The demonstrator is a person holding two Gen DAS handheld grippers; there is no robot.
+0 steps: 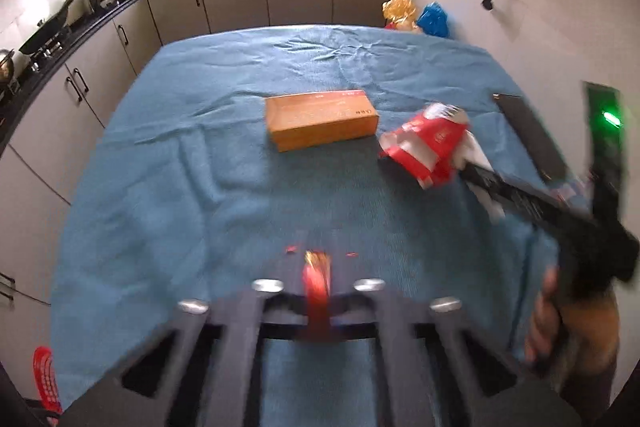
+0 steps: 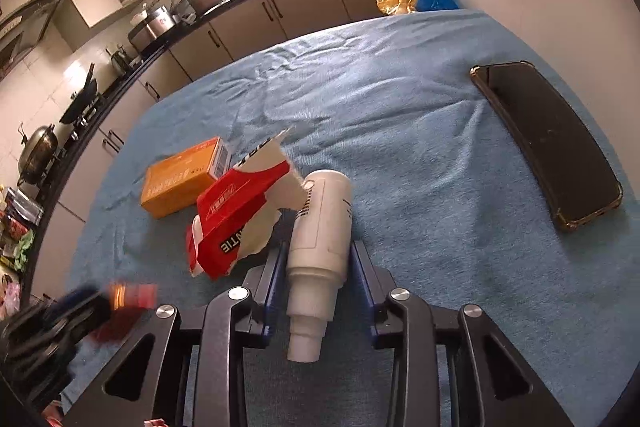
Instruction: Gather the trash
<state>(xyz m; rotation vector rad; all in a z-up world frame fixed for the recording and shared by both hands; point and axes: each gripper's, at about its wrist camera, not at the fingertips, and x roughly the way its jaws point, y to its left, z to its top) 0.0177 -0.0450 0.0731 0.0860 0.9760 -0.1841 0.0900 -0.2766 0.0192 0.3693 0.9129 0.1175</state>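
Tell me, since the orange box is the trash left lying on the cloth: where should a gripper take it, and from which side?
Grip the orange box across its narrow width, near the middle of its length, coming down from above. It lies flat on the blue cloth with its long sides clear, so the fingers would probably straddle it there; its length looks too great to span.

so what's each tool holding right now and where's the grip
Left tool: a small red wrapper, pinched along its length. Right tool: a white paper cup with torn red packaging, gripped around the cup's body.
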